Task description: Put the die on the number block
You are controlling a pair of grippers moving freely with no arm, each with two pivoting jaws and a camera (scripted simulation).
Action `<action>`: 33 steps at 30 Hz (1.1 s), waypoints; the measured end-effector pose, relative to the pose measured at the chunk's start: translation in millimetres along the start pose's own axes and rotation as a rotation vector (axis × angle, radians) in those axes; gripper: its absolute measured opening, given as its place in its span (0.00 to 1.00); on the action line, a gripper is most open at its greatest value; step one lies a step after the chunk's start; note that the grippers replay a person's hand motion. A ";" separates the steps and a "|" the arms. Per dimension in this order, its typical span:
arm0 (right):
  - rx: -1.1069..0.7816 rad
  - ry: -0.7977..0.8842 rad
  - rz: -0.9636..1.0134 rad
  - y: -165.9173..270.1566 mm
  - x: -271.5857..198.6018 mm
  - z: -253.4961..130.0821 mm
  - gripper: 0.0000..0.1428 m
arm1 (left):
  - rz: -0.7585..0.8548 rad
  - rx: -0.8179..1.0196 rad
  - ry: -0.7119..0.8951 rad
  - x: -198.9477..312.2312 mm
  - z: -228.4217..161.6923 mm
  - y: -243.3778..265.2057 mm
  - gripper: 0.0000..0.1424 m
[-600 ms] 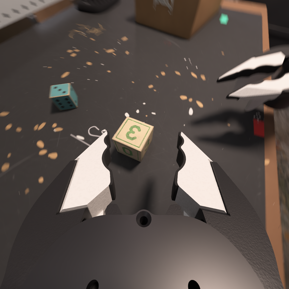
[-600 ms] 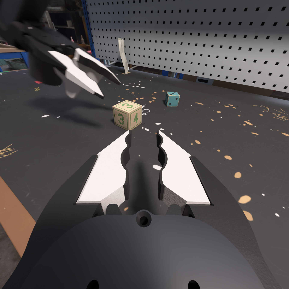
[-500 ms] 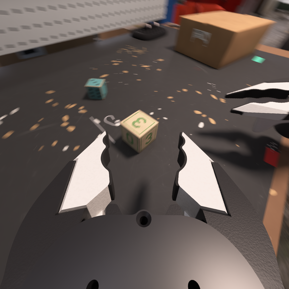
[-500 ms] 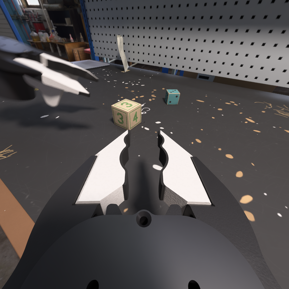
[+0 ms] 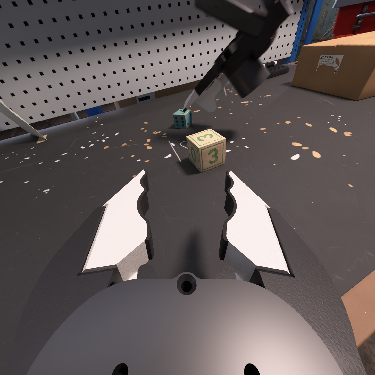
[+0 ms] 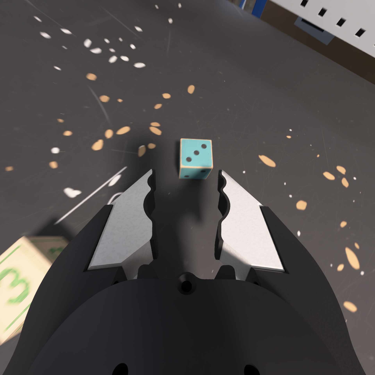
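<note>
A teal die (image 5: 182, 118) with black pips sits on the dark bench, just beyond a pale wooden number block (image 5: 206, 150) with green digits. My left gripper (image 5: 186, 172) is open and empty, low over the bench a short way before the block. My right gripper (image 6: 186, 172) is open and empty, pointing down over the die (image 6: 195, 158), which lies just ahead of its fingertips. In the left wrist view the right gripper (image 5: 187, 105) hangs with its tips at the die's top. The block (image 6: 22, 282) shows blurred at the right wrist view's lower left.
A white pegboard (image 5: 101, 50) backs the bench. A cardboard box (image 5: 336, 67) stands at the far right. The bench's brown edge (image 5: 359, 308) runs close on the right. Paint flecks cover the dark surface (image 5: 60, 203).
My right gripper has swung up and over from beside the block to above the die, and its jaws have opened wider. My left gripper has pulled back and levelled out, facing the pegboard.
</note>
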State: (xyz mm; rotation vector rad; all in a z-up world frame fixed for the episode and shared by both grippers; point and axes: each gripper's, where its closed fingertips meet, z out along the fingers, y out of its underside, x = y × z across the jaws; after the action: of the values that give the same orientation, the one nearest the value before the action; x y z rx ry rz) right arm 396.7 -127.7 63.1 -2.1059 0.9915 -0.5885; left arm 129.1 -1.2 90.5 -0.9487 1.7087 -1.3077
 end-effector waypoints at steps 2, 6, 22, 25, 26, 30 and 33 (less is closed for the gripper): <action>-0.054 0.027 -0.029 1.4 7.6 23.6 0.44 | 0.007 0.004 0.004 1.5 -1.0 0.0 0.53; -0.100 0.030 -0.040 14.5 11.4 53.1 0.45 | -0.021 0.006 0.033 1.6 -2.4 -0.2 0.53; 0.204 -0.450 -0.453 -14.0 -93.6 -90.3 0.32 | -0.220 -0.048 0.075 -14.3 3.2 6.7 0.50; 0.138 -0.559 -0.522 12.0 -113.9 -100.9 0.32 | -0.217 -0.063 0.072 -14.1 4.8 8.5 0.50; 0.119 -0.570 -0.539 20.3 -117.7 -99.4 0.32 | -0.214 -0.068 0.071 -13.8 5.2 9.1 0.50; 0.106 -0.614 -0.542 39.5 -130.8 -91.2 0.32 | -0.194 -0.080 0.057 -13.1 6.3 10.3 0.50; 0.084 -0.616 -0.555 47.0 -133.9 -84.0 0.32 | -0.177 -0.080 0.051 -12.2 6.2 10.4 0.50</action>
State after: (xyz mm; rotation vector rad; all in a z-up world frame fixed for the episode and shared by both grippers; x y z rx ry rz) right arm 239.9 -76.9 67.5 -2.2709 0.0352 -0.1946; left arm 138.8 9.2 80.9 -1.1435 1.7597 -1.3957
